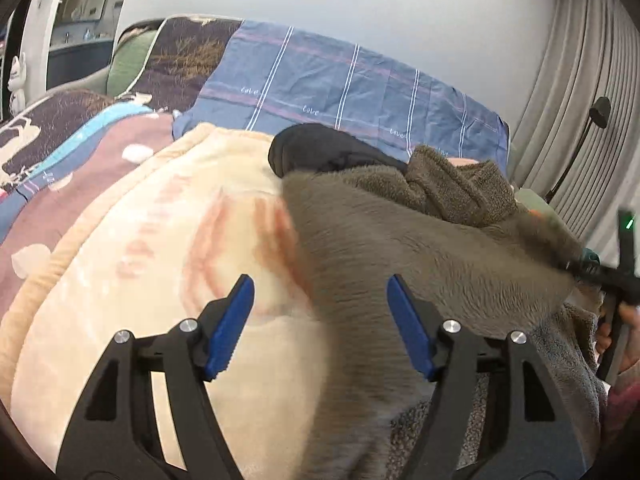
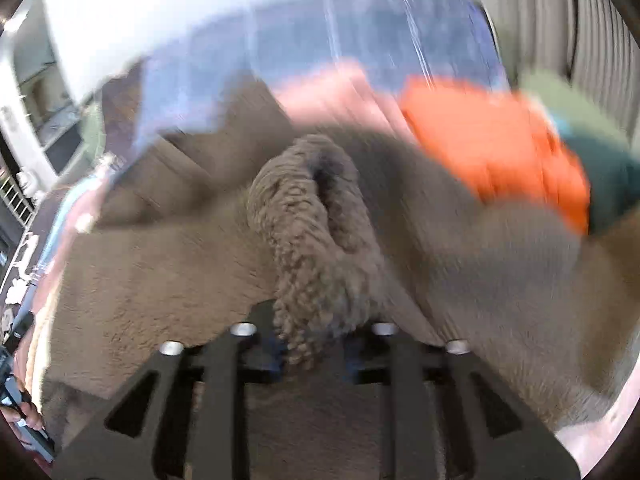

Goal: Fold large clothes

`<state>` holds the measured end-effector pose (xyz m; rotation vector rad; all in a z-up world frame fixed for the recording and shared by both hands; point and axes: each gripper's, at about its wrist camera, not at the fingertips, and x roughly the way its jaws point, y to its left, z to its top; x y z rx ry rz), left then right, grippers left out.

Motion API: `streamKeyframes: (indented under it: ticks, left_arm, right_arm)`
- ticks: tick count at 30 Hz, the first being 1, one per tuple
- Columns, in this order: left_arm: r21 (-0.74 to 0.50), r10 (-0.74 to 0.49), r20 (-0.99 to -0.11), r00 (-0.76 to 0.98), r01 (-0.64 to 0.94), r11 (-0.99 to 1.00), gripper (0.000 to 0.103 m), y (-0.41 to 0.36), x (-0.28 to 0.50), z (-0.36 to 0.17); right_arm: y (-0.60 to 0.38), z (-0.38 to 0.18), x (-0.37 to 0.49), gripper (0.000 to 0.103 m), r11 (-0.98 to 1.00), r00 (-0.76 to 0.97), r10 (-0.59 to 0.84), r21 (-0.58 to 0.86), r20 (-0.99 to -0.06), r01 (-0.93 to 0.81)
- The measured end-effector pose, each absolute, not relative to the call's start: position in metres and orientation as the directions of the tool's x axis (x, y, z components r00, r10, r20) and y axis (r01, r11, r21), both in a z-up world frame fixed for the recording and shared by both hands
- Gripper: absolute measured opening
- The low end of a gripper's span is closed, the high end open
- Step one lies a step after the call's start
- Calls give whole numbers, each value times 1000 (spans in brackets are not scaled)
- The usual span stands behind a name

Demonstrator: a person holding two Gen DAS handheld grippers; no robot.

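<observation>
A large brown fleece garment lies on a cream blanket on the bed. My left gripper is open and empty, held just above the garment's left edge; its blue pads stand wide apart. My right gripper is shut on a bunched fold of the brown fleece garment, which hangs stretched away from it. The right wrist view is motion-blurred. The right gripper also shows at the right edge of the left wrist view, pulling the fleece.
A blue striped pillow and a black cloth lie at the bed's head. Orange and green folded clothes sit beyond the garment. Patterned bedding lies left; curtains hang right.
</observation>
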<state>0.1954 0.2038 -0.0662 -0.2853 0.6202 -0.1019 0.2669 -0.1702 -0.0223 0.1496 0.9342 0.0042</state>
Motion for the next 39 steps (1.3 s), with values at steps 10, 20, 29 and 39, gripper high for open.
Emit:
streamKeyframes:
  ticks: [10, 20, 29, 39]
  left_arm:
    - [-21, -157, -607, 779, 182, 983, 45, 117, 194, -51]
    - [248, 71, -660, 748, 128, 960, 72, 109, 151, -84]
    - [281, 102, -718, 689, 153, 947, 59, 116, 164, -98]
    - [-2, 2, -788, 615, -6, 1000, 44, 187, 184, -111]
  right_arm:
    - [-170, -10, 227, 52, 995, 674, 59, 100, -737, 21]
    - [-198, -52, 245, 52, 980, 587, 121, 190, -801, 57]
    - [-183, -51, 246, 54, 986, 603, 101, 159, -791, 42]
    - [-161, -51, 245, 46, 983, 584, 174, 174, -793, -56]
